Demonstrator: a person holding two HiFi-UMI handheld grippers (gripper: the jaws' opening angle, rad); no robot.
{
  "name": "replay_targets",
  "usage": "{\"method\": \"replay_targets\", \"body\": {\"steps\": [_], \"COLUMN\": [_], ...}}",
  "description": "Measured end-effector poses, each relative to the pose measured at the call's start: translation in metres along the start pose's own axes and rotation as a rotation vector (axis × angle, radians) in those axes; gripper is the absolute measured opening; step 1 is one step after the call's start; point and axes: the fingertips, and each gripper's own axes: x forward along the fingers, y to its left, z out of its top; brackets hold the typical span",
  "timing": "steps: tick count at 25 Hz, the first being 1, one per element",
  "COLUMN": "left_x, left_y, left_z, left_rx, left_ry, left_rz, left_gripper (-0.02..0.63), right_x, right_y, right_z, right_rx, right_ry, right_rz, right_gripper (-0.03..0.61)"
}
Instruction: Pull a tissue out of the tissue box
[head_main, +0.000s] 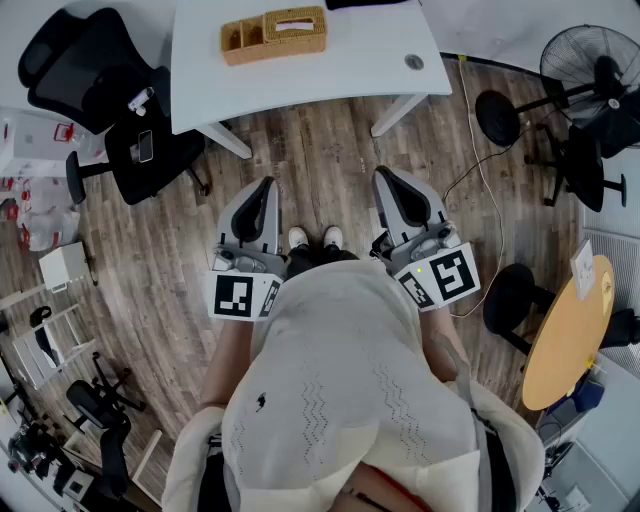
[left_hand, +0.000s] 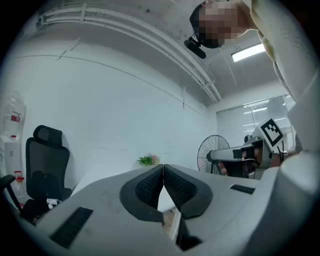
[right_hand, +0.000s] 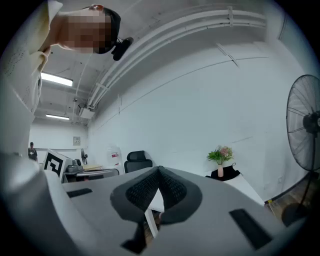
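Note:
The wicker tissue box (head_main: 296, 29) lies on the white table (head_main: 370, 55) at the top of the head view, with white tissue showing in its top slot. Both grippers hang close to the person's body, far short of the table. My left gripper (head_main: 262, 195) is shut, its dark pads (left_hand: 150, 186) meeting at the tip with nothing between them. My right gripper (head_main: 389, 187) is also shut and empty, its pads (right_hand: 172, 189) pressed together. Both gripper views point up at the wall and ceiling, and the box is not in them.
A wicker tray with compartments (head_main: 242, 42) adjoins the box's left side. A black office chair (head_main: 110, 95) stands left of the table. Floor fans (head_main: 585, 70) and a round wooden table (head_main: 570, 330) are on the right. The person's feet (head_main: 315, 238) stand on wooden floor.

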Motion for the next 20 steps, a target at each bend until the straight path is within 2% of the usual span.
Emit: {"method": "replay_targets", "body": {"steps": [20], "left_x": [-0.024], "left_y": [0.009], "left_z": [0.000], "left_rx": [0.003], "left_ry": [-0.011], "left_rz": [-0.014], "left_gripper": [0.012], "right_x": [-0.001], "right_y": [0.029], "right_z": [-0.009], "right_rx": [-0.006], "right_ry": [0.016], "right_rz": [-0.004], "right_gripper": [0.000]}}
